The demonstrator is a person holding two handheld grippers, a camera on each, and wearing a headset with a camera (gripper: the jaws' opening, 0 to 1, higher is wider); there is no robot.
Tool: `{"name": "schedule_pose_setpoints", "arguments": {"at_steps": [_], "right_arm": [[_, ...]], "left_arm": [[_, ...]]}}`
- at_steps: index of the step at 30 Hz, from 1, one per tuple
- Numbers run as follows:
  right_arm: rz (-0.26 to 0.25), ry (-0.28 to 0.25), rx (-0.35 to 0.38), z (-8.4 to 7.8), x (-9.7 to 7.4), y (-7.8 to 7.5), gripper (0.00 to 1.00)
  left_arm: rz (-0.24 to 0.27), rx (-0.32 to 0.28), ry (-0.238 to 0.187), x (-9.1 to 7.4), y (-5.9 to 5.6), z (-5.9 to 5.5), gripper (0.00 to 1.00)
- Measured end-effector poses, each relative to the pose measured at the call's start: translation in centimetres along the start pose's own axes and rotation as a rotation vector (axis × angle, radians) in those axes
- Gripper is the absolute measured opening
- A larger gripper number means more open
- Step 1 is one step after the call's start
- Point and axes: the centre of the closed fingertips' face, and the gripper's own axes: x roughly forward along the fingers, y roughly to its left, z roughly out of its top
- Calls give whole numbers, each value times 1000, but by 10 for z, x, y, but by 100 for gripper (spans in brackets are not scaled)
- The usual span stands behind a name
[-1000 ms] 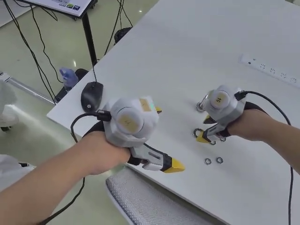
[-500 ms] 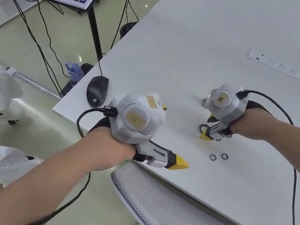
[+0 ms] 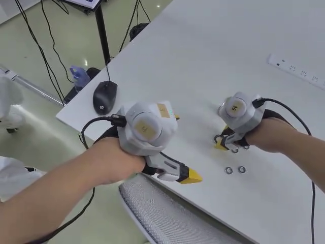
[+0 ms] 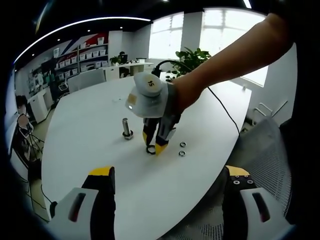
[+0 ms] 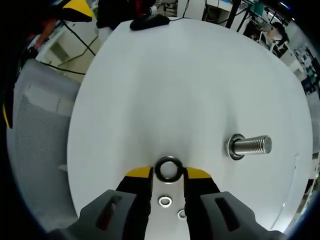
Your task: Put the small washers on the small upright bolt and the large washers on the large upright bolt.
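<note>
Nearest in the right gripper view, two small washers (image 5: 165,201) lie flat on the white table (image 5: 150,75) beneath the right gripper (image 5: 168,173), one partly covered by a jaw. The jaws are pinched on opposite edges of a dark large washer (image 5: 168,160), held flat with its hole facing up, though whether it touches the table is unclear. Beyond it, well apart, the upright bolt (image 5: 247,146) stands threaded end up, and the left gripper (image 4: 170,175) hovers at the table's edge with its jaws wide apart.
</note>
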Motion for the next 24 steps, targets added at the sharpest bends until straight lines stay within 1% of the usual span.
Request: {"name": "schedule_pose_setpoints", "arguments": {"at_steps": [1,2,3,6,7,10,12,16,22,24], "right_arm": [[0,1,1,0,0,0,25],[-1,-1,22,0,0,0,25],[-1,-1,22,0,0,0,25],[-3,16,26,0,1,0,25],[-5,28,25,1,2,0,24],[-4,43,26,0,2,-2,23],[-6,43,24,-1,2,-3,22],[-11,30,53,-1,1,-4,21],[-9,41,58,-3,0,-3,21],[-14,36,61,-3,-3,-5,21]], "left_arm": [[0,-1,0,0,0,0,89],[1,-2,-1,0,0,0,89],[3,-2,-2,0,0,0,89],[7,-2,5,0,1,-2,87],[6,-2,7,0,1,-3,87],[6,-1,5,0,1,-2,87],[5,-2,-1,0,1,0,87],[6,3,-1,0,3,2,86],[9,6,0,-1,4,3,86],[7,4,-5,-1,3,4,86]]}}
